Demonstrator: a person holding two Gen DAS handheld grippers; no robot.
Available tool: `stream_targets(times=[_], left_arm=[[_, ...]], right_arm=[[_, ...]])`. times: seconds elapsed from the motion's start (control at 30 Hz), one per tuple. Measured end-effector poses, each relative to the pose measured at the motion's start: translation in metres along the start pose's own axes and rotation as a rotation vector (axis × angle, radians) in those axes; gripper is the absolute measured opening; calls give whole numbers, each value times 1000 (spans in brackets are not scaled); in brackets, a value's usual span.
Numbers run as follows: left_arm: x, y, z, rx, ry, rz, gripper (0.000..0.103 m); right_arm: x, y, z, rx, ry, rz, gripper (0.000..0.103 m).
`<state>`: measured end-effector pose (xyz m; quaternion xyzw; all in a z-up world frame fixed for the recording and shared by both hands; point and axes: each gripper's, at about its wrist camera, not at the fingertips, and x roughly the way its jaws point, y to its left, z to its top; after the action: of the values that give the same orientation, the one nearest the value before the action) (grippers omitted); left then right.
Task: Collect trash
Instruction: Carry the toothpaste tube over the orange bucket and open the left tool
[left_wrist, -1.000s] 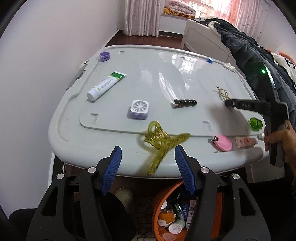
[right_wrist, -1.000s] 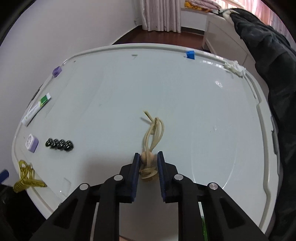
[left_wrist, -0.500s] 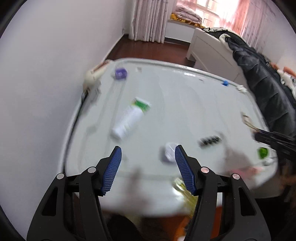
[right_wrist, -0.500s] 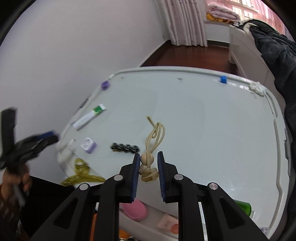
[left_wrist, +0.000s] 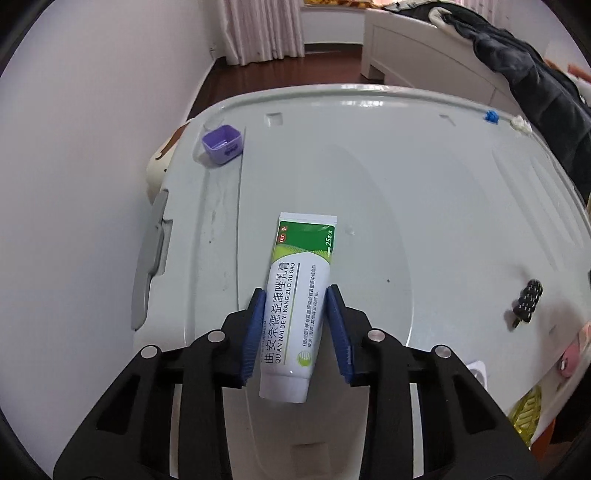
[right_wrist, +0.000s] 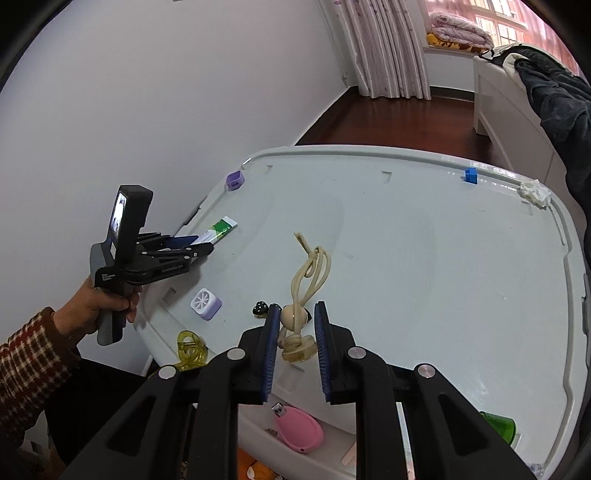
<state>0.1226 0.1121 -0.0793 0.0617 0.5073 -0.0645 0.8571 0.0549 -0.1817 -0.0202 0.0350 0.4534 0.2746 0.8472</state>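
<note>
- The left gripper (left_wrist: 295, 325) straddles a tube (left_wrist: 295, 306) of ointment lying on the grey lid (left_wrist: 424, 206). Its jaws have just been closing, and the blue pads (left_wrist: 255, 332) now sit against the tube's sides — pinching it, as far as the left wrist view shows.
- The tube is white with a green crimped end that points away from the gripper; its cap end lies between the fingers.
- The right gripper (right_wrist: 295, 332) is clamped on a cord (right_wrist: 308, 273) — a beige loop with a wooden bead and a knotted disc. The bead sits between the blue pads, and the loop stretches out ahead of the fingers.
- In the right wrist view, a hand (right_wrist: 96, 306) with a checked sleeve (right_wrist: 26, 358) holds the left gripper over the lid's left side.
- Also on the lid: a purple cup (left_wrist: 222, 143) near the far left corner, a purple-and-white box (right_wrist: 205, 303), a yellow clip (right_wrist: 190, 349) at the near edge, black beads (left_wrist: 528, 300) and a blue piece (right_wrist: 470, 175) on the far rim.
</note>
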Motion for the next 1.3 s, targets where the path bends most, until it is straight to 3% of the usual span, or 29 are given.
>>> stream_targets(times=[0.27, 0.5, 0.7, 0.83, 0.93, 1.03, 1.07, 1.1, 1.13, 1.2, 1.27, 1.3], left_arm=[[-40, -1, -6, -71, -47, -22, 32], [-111, -45, -39, -4, -98, -61, 32], [-152, -120, -114, 83, -45, -190, 32], [-147, -161, -159, 128, 48, -273, 32], [-135, -183, -181, 151, 110, -284, 32], [-124, -198, -193, 139, 172, -293, 33], [-122, -202, -194, 144, 181, -286, 33], [-122, -205, -195, 151, 181, -276, 33], [-124, -207, -195, 152, 171, -267, 33], [-129, -206, -194, 149, 145, -239, 41], [-135, -202, -191, 131, 117, -200, 49], [-137, -201, -189, 122, 104, -182, 52]], right_arm=[[-1, 2, -1, -8, 1, 1, 19], [-23, 16, -16, -34, -16, 7, 19], [-52, 43, -90, -5, 34, 50, 19], [-53, 52, -149, 42, 130, 62, 20], [-41, 48, -188, 100, 212, 59, 20], [-30, 43, -217, 122, 283, 20, 27], [-26, 38, -223, 144, 309, 16, 43], [-23, 36, -226, 156, 325, 8, 51], [-23, 33, -227, 167, 321, -8, 60], [-27, 28, -224, 187, 290, -24, 64], [-34, 22, -219, 215, 249, -34, 78], [-36, 20, -217, 227, 230, -47, 78]])
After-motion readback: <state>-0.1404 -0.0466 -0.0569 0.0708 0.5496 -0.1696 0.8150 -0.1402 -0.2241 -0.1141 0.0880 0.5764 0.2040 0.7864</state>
